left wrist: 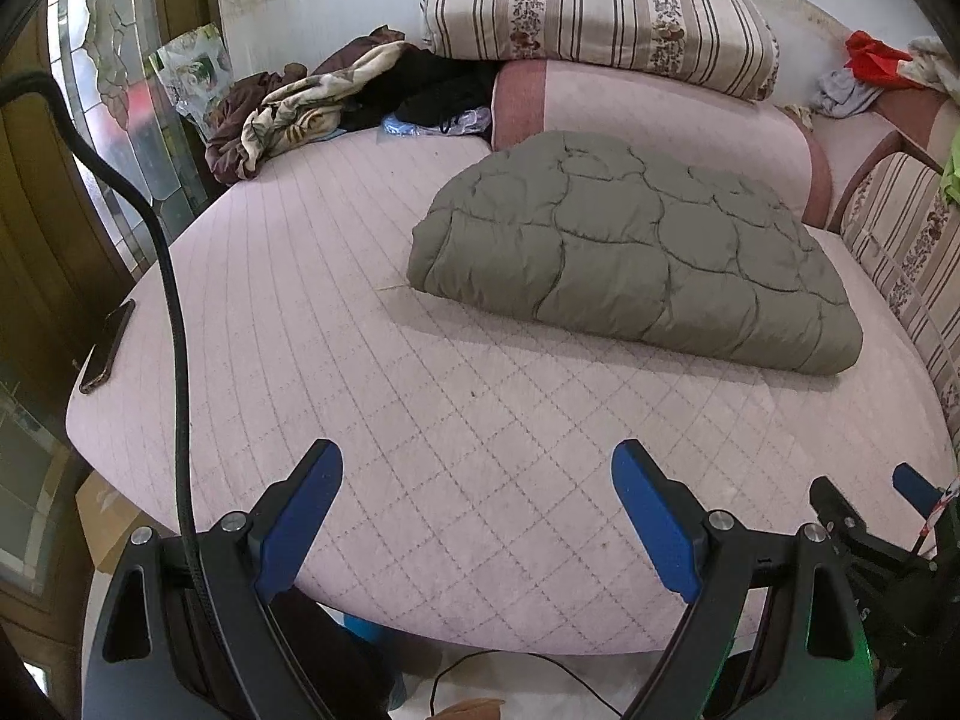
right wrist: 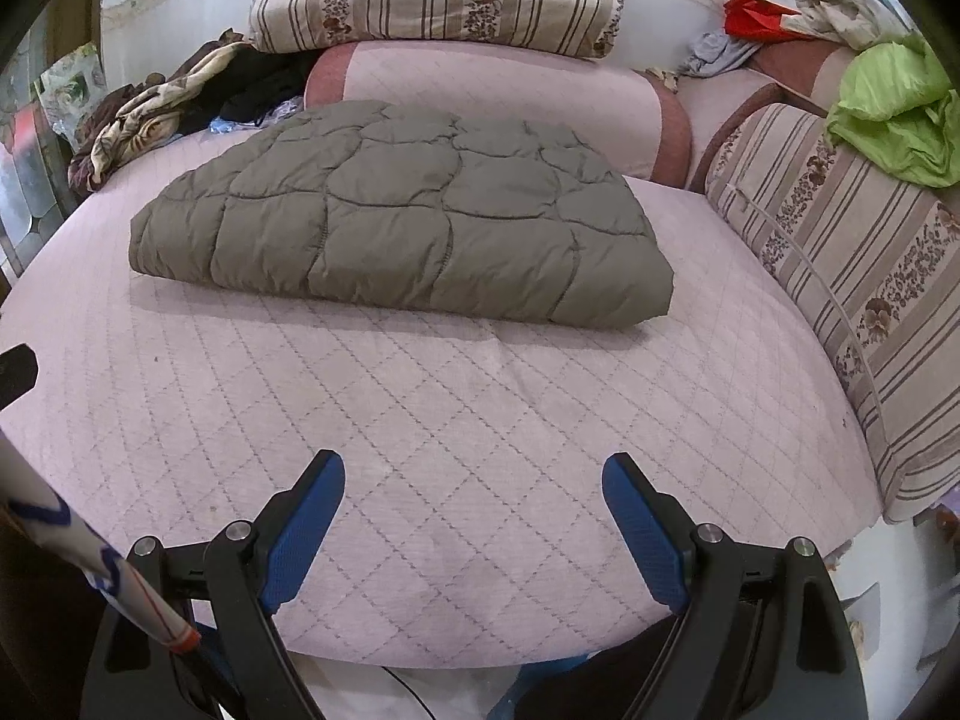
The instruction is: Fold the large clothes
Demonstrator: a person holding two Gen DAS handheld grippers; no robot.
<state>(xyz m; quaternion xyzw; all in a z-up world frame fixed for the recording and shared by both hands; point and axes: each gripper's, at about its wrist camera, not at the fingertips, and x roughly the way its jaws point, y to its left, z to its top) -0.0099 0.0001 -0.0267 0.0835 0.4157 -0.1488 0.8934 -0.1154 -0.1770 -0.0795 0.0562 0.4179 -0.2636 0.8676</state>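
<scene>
**Folded quilted jacket on the far half of the bed, both grippers wide and empty at the near edge**

The olive quilted jacket point(left wrist: 636, 252) lies as a compact bundle on the pink quilted mattress point(left wrist: 420, 420), well apart from the left gripper point(left wrist: 477, 516) and right gripper point(right wrist: 474, 525). The folding looks about done; for any tidying, I would come in low at the near hem, pinch all layers together and press flat.

The left gripper point(left wrist: 477, 462) points steeply downward, its blue-padded jaws spread wide with nothing between them. The right gripper point(right wrist: 474, 474) tilts down likewise, jaws equally wide and empty, just beside the left one.
</scene>
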